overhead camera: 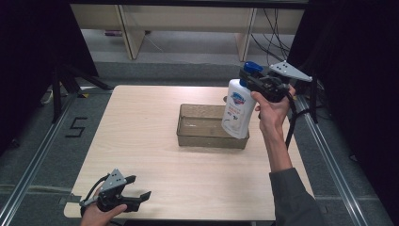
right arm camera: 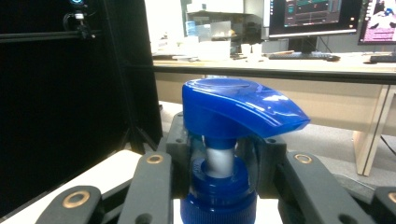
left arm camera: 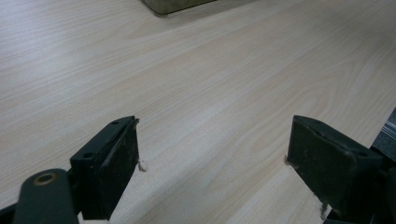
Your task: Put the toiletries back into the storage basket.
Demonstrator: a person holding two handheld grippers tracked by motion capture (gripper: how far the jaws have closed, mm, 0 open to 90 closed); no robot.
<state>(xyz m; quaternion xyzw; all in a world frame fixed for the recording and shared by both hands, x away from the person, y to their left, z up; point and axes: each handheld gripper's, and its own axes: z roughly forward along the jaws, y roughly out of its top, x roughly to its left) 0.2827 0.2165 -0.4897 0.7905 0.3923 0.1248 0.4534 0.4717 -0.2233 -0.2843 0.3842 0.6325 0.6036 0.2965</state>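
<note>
Overhead, scene: pale wooden table (overhead camera: 155, 155) with a clear shallow tray (overhead camera: 203, 137) lying right of centre, toward the far half.
Bottle: white pump bottle (overhead camera: 236, 110) with a blue pump head (right arm camera: 236, 109), lifted off the table, tilted slightly, hanging over the right end of the tray.
Bottle base: low, just in front of the tray's near right corner as seen from above; contact with the tray not discernible.
Bottle label: blue and red print facing the near side; wording too small to read.
Right gripper (overhead camera: 256, 81): clenched on the bottle's neck, just under the pump head, pads pressed against both sides of the white stem and blue collar (right arm camera: 219, 196).
Right hand (overhead camera: 273, 106): raised above the far right part of the table, forearm and grey sleeve coming in from the near right edge.
Left gripper (overhead camera: 139, 187): released, jaws spread wide with bare tabletop between them, nothing grasped.
Left gripper place: near left corner of the table, low over the surface, well apart from tray and bottle.
Left hand (overhead camera: 101, 214): wrapped around the gripper body at the near edge.
Tray corner (left arm camera: 173, 5): seen at the far edge of the left gripper view, far ahead of the spread jaws.
</note>
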